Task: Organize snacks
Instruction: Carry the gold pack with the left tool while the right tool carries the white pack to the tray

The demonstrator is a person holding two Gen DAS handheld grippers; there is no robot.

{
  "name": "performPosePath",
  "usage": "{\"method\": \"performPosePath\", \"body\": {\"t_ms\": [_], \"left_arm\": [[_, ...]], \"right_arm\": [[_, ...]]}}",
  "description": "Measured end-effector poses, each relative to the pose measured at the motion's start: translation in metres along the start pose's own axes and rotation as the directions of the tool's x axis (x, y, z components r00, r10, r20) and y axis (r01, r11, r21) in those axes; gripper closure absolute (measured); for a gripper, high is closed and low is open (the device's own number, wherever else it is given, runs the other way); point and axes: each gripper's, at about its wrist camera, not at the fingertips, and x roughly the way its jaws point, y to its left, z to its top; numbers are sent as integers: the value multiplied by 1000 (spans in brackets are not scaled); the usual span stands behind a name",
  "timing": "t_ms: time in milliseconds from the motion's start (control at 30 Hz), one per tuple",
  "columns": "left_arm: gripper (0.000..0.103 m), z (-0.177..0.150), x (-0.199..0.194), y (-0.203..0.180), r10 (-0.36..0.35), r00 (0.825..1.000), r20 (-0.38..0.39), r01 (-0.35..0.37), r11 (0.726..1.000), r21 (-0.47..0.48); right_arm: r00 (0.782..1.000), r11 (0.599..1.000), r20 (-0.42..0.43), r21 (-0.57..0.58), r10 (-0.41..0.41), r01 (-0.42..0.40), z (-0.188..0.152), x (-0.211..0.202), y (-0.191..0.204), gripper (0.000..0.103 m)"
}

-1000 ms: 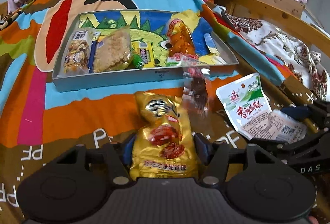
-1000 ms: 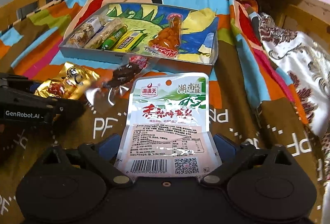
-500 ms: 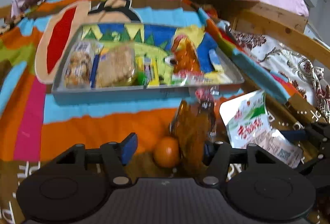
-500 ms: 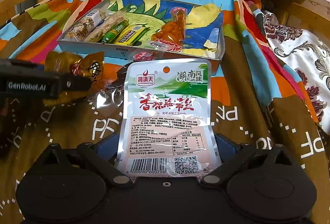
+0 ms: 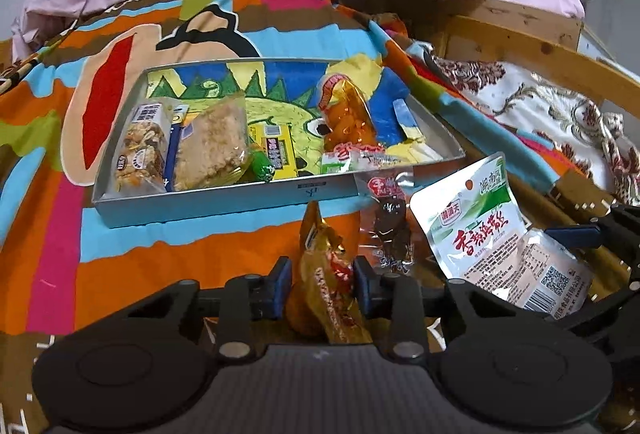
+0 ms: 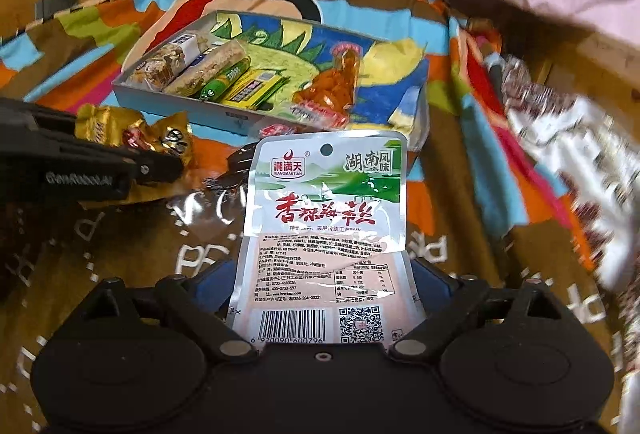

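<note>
Snacks lie in one shallow grey tray [image 5: 224,200] on the bright blanket [image 5: 132,254]: I count six packs in it, among them one nut bar [image 5: 140,150], one crumbly bar [image 5: 210,148] and one orange pack [image 5: 348,116]. Three packs sit outside, in front of it. The left tool [image 5: 322,280] is closing on one gold pack [image 5: 326,282], squeezed between its blue pads. The right tool [image 6: 320,282] is closing too, around one white and green pack [image 6: 324,218]; whether its pads touch is hidden. A clear pack [image 5: 390,230] lies between them. "GenRobot.AI" is on the left tool.
</note>
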Motion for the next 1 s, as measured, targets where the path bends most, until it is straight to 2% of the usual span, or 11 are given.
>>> {"method": "performPosePath", "body": {"t_ms": [33,200,400,767,867,1000], "left_arm": [[83,1,-3,-1,-6,1000,10,6,1000,-2],[85,4,-11,-4,-26,999,36,26,1000,0],[87,2,-8,-4,-26,999,24,26,1000,8],[86,1,-5,-12,-5,1000,-13,7,994,111],[87,2,-10,-13,4,1000,17,-6,993,121],[87,12,-23,-6,-22,996,87,18,999,50]], "right_arm": [[1000,1000,11,-12,-11,11,0,-2,1,10],[995,995,69,-70,-68,73,0,-8,4,11],[992,993,99,-88,-74,83,2,-11,5,11],[986,988,139,-114,-89,105,3,-13,9,10],[976,981,184,-135,-112,139,4,-17,9,10],[965,981,231,-118,-126,157,8,-21,5,10]]}}
